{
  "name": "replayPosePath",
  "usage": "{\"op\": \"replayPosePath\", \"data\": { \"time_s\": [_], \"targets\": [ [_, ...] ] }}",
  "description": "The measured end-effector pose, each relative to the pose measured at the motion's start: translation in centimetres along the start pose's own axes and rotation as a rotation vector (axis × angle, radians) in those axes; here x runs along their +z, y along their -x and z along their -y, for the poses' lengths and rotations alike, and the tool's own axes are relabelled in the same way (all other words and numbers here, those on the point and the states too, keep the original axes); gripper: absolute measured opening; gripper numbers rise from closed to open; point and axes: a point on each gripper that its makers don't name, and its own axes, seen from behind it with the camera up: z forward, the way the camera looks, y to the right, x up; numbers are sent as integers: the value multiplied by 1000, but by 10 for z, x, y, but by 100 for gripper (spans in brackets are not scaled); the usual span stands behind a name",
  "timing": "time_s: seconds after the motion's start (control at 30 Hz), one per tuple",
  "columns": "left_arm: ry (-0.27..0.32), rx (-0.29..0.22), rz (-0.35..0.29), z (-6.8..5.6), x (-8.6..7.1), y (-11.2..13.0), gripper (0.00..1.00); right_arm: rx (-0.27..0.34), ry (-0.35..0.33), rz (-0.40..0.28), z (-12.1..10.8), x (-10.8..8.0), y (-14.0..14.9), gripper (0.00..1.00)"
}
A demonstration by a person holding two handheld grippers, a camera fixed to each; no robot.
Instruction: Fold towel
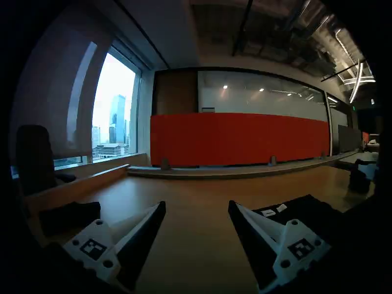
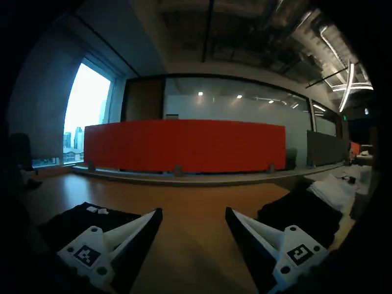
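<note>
We hold the left gripper [image 1: 196, 203] low over the wooden worktop [image 1: 206, 186], jaws apart and nothing between them. The right gripper [image 2: 193, 210] is likewise spread wide and empty. The black towel [image 1: 304, 210] lies on the worktop to the right of the left gripper. In the right gripper view, what we judge to be the same towel [image 2: 88, 218] lies to the left of the right gripper. It sits between the grippers; neither touches it.

Hazards from here:
- Wrong item. A pile of dark cloth [image 2: 301, 210] lies right of the right gripper, with white folded cloths [image 2: 335, 188] behind it. A dark bundle [image 1: 68, 215] lies left of the left gripper. In this dim light we could mistake one for the towel.
- Poor edge pick. Black fabric hides its edges and layers. A gripper closing short may pinch one layer only, and the fold comes out skewed.
- Sliding. The worktop looks smooth, so a one-sided pull may drag the towel instead of folding it.

Markings: a small white tag [image 1: 274, 211] sits on the towel, too small to read. Each gripper carries square black-and-white markers [image 1: 93, 248], not text. We find no legible brand or writing.
</note>
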Motion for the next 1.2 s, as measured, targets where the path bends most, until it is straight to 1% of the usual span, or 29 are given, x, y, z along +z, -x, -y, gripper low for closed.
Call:
{"op": "replayPosePath", "data": {
  "time_s": [0.1,0.2,0.3,0.5,0.67,0.8,0.9,1.0,1.2],
  "targets": [
    [-2,-3,-3,2,-1,-11,94,-20,-13,-2,6,-2,-10,99],
    [-1,-16,-8,4,-2,-26,94,-22,-14,-9,9,-4,-29,100],
    [0,-19,-9,5,-2,-46,94,-19,-7,-12,9,-4,-51,100],
    [20,-6,-8,1,-1,-98,94,-29,-1,-9,13,-4,-105,100],
    [29,-3,-12,1,2,-147,94,-39,5,-14,15,-2,-154,99],
    [34,-5,-6,1,4,-177,94,-42,10,-19,16,-1,-189,99],
    [36,-3,0,1,5,-194,94,-41,9,-20,17,0,-208,99],
    [38,-1,6,0,6,-207,94,-41,15,-21,16,2,-220,99],
    [48,1,33,-1,9,-217,94,-42,1,-3,19,5,-231,99]
  ]
}}
